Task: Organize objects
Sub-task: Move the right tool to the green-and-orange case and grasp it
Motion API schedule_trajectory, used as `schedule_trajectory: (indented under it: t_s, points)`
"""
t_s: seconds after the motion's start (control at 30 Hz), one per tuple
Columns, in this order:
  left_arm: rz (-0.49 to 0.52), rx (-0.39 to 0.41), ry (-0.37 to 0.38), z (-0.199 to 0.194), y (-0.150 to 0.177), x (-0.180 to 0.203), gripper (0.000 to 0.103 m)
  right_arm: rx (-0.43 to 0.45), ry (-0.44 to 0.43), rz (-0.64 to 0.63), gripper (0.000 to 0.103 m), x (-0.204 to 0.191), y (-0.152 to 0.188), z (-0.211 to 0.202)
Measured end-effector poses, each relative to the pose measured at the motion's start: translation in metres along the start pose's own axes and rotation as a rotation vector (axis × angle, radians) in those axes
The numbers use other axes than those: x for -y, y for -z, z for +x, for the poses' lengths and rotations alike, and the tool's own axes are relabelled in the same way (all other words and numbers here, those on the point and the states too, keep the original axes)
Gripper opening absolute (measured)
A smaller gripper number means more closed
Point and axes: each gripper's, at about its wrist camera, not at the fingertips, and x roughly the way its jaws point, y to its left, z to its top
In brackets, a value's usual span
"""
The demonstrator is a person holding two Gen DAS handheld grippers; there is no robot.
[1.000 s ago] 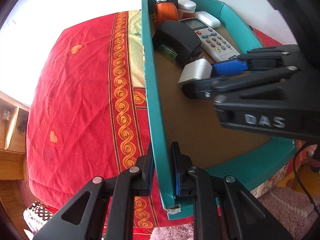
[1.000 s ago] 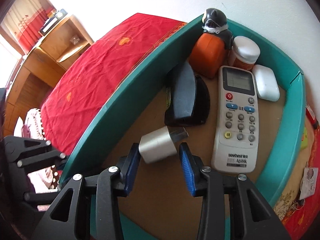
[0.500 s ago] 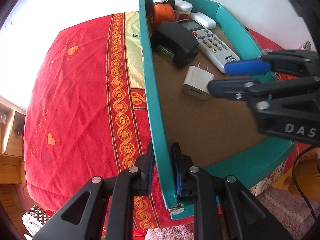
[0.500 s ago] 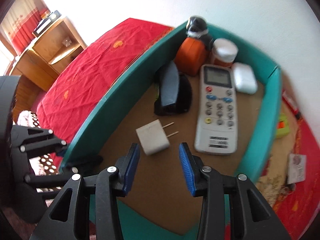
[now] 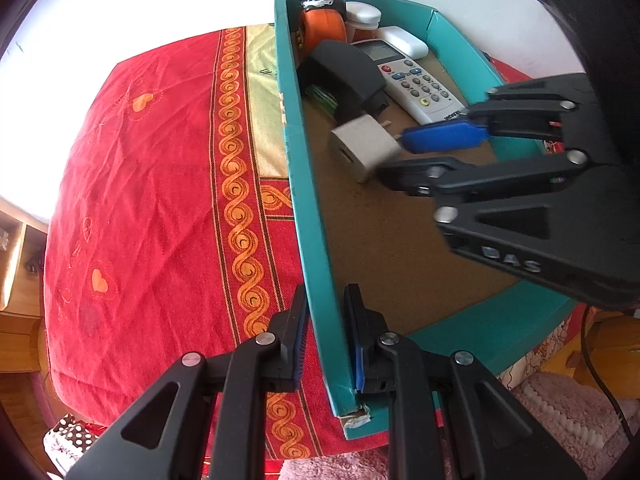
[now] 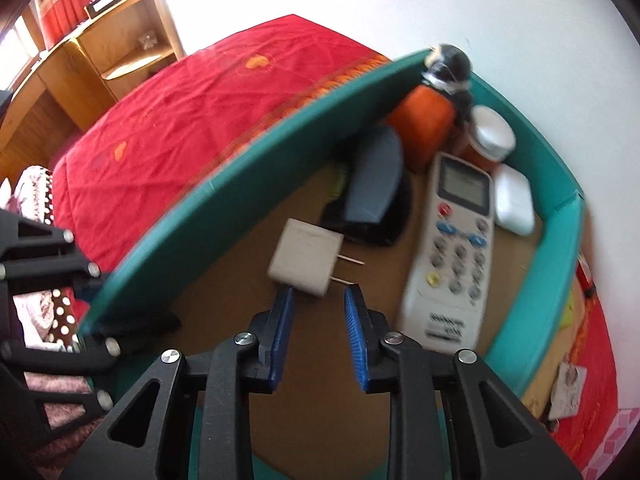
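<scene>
**A:** Left wrist view first. The left tongs point(image 5: 326, 292) are pinching the near end of the teal box point(image 5: 296, 184) side wall, 1 pad outside and 1 inside. No change there from a second ago, so the box stays braced on the red spread point(image 5: 152, 184).

**B:** And the white plug charger point(image 5: 362, 148)?

**A:** That's the news. A second ago the right tongs point(image 5: 394, 156) carried it over the box. Now it lies on the cardboard floor, close to the left wall and just short of the black adapter. The right tongs sit at its near end, and blur hides whether they touch it.

**B:** So that item looks delivered.

**A:** I'd say so. It's inside with the rest, and what remains is at most a nudge into line.

**B:** Over to the right wrist view.

**A:** Half a second ago these tongs stood spread behind the charger. Now they're drawn together with only a narrow slot left between the blue pads, and nothing in it. The charger sits just beyond the tips, prongs pointing right toward the remote point(image 6: 456, 240).

**B:** Give me the count.

**A:** In the box:
- 1 penguin figure point(image 6: 436, 92) on an orange body
- 1 white-lidded jar point(image 6: 490, 136)
- 1 white case point(image 6: 514, 200)
- 1 remote
- 1 black adapter point(image 6: 374, 184)
- 1 charger

That's 6 things, packed toward the far end, with the near half of the floor bare. 2 tongs are in play.
</scene>
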Motion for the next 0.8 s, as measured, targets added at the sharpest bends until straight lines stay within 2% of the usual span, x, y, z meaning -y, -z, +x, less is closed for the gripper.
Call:
schedule_trajectory:
  t_s: [0.23,0.47,0.57,0.63,0.73,0.8]
  points:
    - [-0.002,-0.001,0.004,-0.001,0.000,-0.003,0.017,0.025,-0.031,0.034,0.028,-0.004,-0.001,-0.005]
    - [-0.016,0.002,0.005,0.000,0.001,-0.005,0.017,0.130,-0.076,0.194,0.035,0.046,0.035,-0.058]
    - [-0.025,0.004,0.001,0.000,0.001,-0.006,0.017,0.170,-0.054,0.250,0.041,0.071,0.051,-0.079]
    - [-0.035,0.011,0.001,0.000,0.003,-0.006,0.017,0.185,-0.014,0.285,0.053,0.093,0.067,-0.090]
    - [-0.045,0.023,0.008,-0.001,0.007,-0.008,0.017,0.159,0.041,0.318,0.069,0.125,0.085,-0.088]
    - [-0.054,0.023,0.006,0.000,0.008,-0.009,0.017,0.126,0.062,0.342,0.070,0.147,0.100,-0.081]
